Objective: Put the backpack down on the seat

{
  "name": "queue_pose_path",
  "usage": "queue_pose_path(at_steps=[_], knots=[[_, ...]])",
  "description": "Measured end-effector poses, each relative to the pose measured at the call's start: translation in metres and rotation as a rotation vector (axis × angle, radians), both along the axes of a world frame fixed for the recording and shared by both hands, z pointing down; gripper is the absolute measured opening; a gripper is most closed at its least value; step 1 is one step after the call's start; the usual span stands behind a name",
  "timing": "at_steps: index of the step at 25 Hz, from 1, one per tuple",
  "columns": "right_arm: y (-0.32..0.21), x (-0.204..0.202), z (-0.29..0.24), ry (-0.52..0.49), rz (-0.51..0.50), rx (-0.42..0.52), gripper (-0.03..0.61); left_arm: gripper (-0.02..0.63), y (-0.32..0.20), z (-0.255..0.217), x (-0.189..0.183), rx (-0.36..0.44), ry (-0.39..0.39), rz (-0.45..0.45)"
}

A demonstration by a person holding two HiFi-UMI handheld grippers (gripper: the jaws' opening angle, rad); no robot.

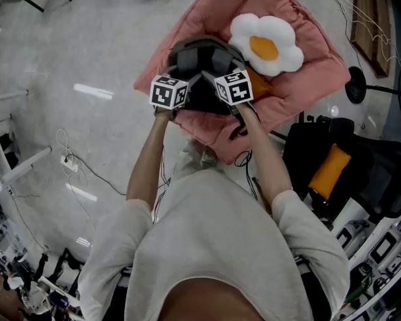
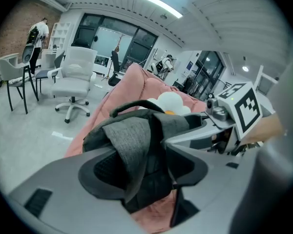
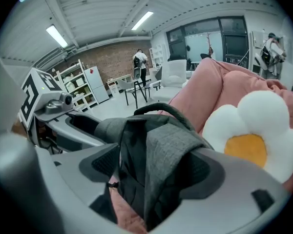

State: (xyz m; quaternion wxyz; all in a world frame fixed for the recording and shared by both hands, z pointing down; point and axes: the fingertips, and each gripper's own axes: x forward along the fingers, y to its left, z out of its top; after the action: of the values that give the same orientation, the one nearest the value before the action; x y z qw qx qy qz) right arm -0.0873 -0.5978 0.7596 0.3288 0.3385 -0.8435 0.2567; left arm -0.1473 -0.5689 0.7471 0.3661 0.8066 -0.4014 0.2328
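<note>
As the grey backpack [image 1: 200, 62] lies on the pink cushion [image 1: 301, 92],
left gripper [image 2: 144, 165] and right gripper [image 3: 154, 165] gape released around its straps [image 2: 132, 135].

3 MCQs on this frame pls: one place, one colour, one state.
1. Where is the backpack?
A. on the floor
B. on the pink seat, beside the egg pillow
C. on a white office chair

2. What colour is the egg pillow's centre?
A. green
B. blue
C. orange-yellow

3. How do the jaws of the left gripper and the right gripper stand?
A. both apart, with a grey strap lying between each pair
B. both clamped on the pillow
C. left apart, right closed and empty

Answers:
1 B: the head view shows it on the pink cushion next to the pillow.
2 C: the yolk is orange-yellow in the head view and the right gripper view.
3 A: each gripper view shows its pads spread wide and not pressing the strap.
</note>
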Motion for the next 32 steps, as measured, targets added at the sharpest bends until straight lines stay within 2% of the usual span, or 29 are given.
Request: queue_pose_path(at_steps=[3, 13, 23, 32], knots=[[0.002, 0.004, 0.0, 0.007, 0.011, 0.01, 0.42, 0.29, 0.002, -0.001, -0.006, 0.018, -0.04, -0.008], [0.019, 0.025, -0.032, 0.006, 0.046, 0.108, 0.419, 0.296, 0.024, -0.022, -0.019, 0.081, -0.068, -0.072], [0.053, 0.044, -0.09, -0.026, 0.058, 0.219, 0.349, 0.296, 0.062, -0.068, -0.008, 0.16, -0.056, -0.07], [0.091, 0.062, -0.133, -0.057, 0.076, 0.284, 0.271, 0.296, 0.101, -0.114, 0.002, 0.24, -0.025, -0.114]])
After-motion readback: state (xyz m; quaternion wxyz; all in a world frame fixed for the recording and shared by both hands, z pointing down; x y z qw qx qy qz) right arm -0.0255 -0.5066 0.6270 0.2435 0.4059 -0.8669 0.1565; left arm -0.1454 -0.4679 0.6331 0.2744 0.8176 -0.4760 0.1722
